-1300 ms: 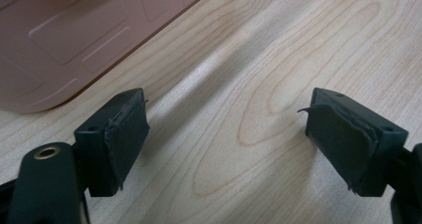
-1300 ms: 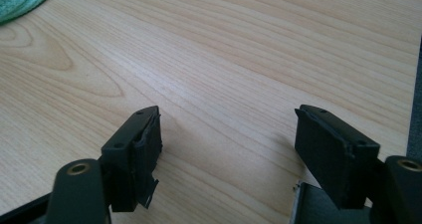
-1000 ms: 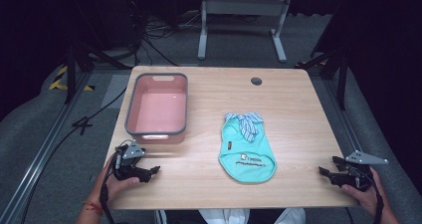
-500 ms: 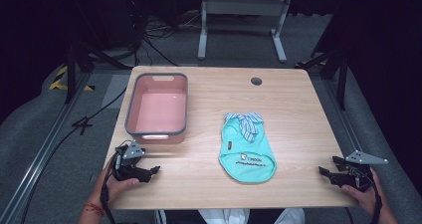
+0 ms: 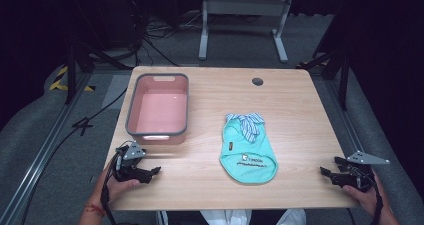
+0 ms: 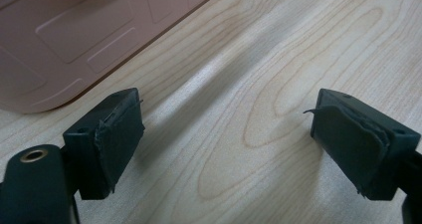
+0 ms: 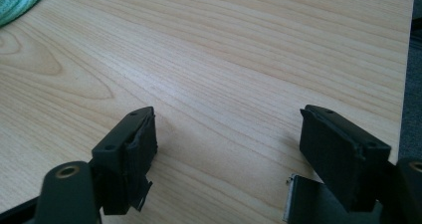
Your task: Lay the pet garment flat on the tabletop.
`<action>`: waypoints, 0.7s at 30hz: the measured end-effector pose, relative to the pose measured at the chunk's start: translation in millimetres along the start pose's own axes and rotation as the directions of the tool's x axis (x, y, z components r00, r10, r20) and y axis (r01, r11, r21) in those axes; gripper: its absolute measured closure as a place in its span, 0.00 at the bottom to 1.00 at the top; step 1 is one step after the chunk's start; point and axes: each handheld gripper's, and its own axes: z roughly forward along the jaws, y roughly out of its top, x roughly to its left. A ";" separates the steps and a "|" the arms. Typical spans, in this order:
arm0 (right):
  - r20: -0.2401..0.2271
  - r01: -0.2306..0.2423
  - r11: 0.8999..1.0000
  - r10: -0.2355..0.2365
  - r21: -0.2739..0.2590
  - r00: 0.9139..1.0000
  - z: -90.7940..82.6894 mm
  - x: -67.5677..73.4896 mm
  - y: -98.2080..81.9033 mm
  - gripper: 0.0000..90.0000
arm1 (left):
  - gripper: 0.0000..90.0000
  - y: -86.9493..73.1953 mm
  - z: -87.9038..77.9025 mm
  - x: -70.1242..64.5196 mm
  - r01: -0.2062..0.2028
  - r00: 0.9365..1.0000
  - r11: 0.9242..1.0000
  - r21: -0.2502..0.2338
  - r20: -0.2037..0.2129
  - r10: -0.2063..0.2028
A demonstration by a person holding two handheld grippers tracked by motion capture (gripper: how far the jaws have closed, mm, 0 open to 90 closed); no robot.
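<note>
Both grippers idle, shirt untouched

Only a corner of the teal shirt enters the right gripper view; it lies flat mid-table, beside the pink bin. Left gripper and right gripper rest at the near table corners, jaws apart, empty.

We see the table evenly and brightly lit from above, while the floor around it sinks into near-black. The high view is slightly soft. In the gripper views, we find the jaws dark and blurred, a pale sheen streaking the wood.
</note>
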 end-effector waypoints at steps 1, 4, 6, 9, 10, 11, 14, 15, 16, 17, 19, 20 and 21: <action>0.000 0.000 1.000 0.000 0.000 1.000 0.0 0.0 0.0 0.26 | 0.15 0.0 0.0 0.0 0.000 1.000 1.000 0.000 0.000 0.000; 0.000 0.000 1.000 0.000 0.000 1.000 0.0 0.0 0.0 0.26 | 0.15 0.1 -0.1 0.0 0.001 1.000 1.000 0.002 0.000 -0.001; 0.000 0.000 1.000 0.000 0.000 1.000 0.0 0.0 0.0 0.26 | 0.15 0.1 0.0 -0.1 0.002 1.000 1.000 0.002 -0.001 -0.002; 0.000 0.000 1.000 0.000 0.000 1.000 0.0 0.0 0.0 0.26 | 0.15 0.2 -0.1 -0.1 0.002 1.000 1.000 0.003 -0.004 -0.002; 0.000 0.000 1.000 0.000 0.000 1.000 0.0 0.0 0.0 0.26 | 0.15 0.2 -0.1 -0.1 0.002 1.000 1.000 0.003 -0.002 -0.002; 0.000 0.000 1.000 0.000 0.000 1.000 0.0 0.0 0.0 0.26 | 0.15 0.2 -0.1 -0.1 0.002 1.000 1.000 0.002 -0.002 -0.002; 0.000 0.000 1.000 0.000 0.000 1.000 0.0 0.0 0.0 0.26 | 0.15 0.2 0.0 -0.1 0.002 1.000 1.000 0.002 -0.002 -0.002; 0.000 0.000 1.000 0.000 0.000 1.000 0.0 0.0 0.0 0.26 | 0.15 0.2 0.0 -0.1 0.002 1.000 1.000 0.002 -0.002 -0.002; 0.000 0.000 1.000 0.000 0.000 1.000 0.0 0.0 0.0 0.26 | 0.15 0.2 -0.1 -0.1 0.002 1.000 1.000 0.003 -0.002 -0.002; 0.000 0.000 1.000 0.000 0.000 1.000 0.0 0.0 0.0 0.26 | 0.15 0.2 -0.2 -0.1 0.002 1.000 1.000 0.003 -0.004 -0.002; 0.000 0.000 1.000 0.000 0.000 1.000 0.0 0.0 0.0 0.26 | 0.15 0.2 -0.3 0.0 0.001 1.000 1.000 0.003 -0.006 -0.001; 0.000 0.000 1.000 0.000 0.000 1.000 0.0 0.0 0.0 0.26 | 0.15 0.2 -0.1 -0.1 0.002 1.000 1.000 0.003 -0.003 -0.002; 0.000 0.000 1.000 0.000 0.000 1.000 0.0 0.0 0.0 0.26 | 0.15 0.2 -0.1 -0.1 0.003 1.000 1.000 0.003 -0.003 -0.002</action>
